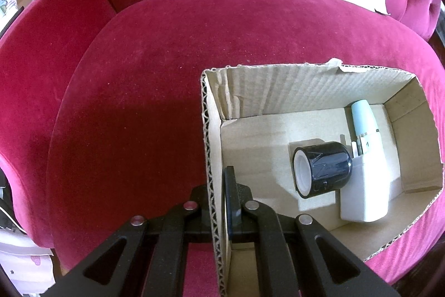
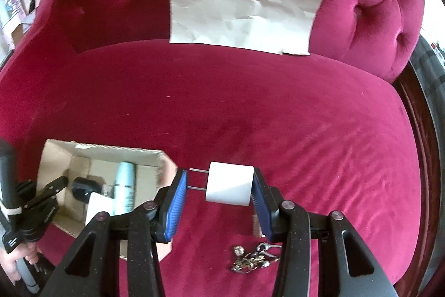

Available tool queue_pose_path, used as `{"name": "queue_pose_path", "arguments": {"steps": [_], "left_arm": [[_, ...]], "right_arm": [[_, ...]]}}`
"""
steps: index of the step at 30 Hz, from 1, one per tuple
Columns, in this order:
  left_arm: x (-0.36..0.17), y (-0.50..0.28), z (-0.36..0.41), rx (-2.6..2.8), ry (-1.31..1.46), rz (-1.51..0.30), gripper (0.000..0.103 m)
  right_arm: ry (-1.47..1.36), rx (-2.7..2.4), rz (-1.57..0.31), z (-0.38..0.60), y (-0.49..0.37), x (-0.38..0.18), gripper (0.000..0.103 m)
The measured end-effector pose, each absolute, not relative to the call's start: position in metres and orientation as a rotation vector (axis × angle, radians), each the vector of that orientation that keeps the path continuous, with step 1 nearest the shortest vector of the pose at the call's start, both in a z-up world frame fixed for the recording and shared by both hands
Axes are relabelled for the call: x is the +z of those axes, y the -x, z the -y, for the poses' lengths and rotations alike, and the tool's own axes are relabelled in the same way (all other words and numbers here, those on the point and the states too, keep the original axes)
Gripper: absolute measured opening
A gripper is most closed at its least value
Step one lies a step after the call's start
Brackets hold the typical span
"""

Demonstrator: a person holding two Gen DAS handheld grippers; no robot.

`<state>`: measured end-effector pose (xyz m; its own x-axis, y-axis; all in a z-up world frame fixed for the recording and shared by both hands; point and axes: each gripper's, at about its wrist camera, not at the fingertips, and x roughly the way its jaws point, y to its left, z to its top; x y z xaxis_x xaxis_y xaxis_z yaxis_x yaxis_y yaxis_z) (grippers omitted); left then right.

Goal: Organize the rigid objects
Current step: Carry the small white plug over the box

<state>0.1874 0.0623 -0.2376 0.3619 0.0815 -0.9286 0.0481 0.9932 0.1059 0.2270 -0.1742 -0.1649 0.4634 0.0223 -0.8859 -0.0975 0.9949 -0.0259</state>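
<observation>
Black linkage arms fill the bottom of the right wrist view, and between them the right gripper (image 2: 219, 187) holds a white plug adapter (image 2: 229, 187) off the seat. Its jaws stand partly closed: the right pad presses the adapter's flat back, while the two metal prongs point left and reach the left pad. The adapter's long axis therefore runs across the jaws.

The cardboard box (image 2: 59, 155) lies to the left of this gripper, so the coming move looks like a leftward carry over the rim. Inside it lie a black cap (image 1: 321, 169), a pale blue bottle (image 1: 363, 120) and a white block (image 1: 364, 194).

The left gripper (image 1: 218, 209) is pinched on the box's near wall, steadying it. A bunch of keys (image 2: 254, 259) sits on the red velvet seat (image 2: 250, 107) beneath the right gripper.
</observation>
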Motion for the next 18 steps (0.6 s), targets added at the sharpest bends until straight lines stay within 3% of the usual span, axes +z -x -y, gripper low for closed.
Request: {"name": "queue_pose_path", "arguments": {"steps": [18], "left_arm": [[-0.236,-0.188,-0.064,0.019,-0.110,-1.206,0.004]], "right_arm": [[0.117,0.221,-1.106,0.091,-0.215,-0.171,0.048]]}}
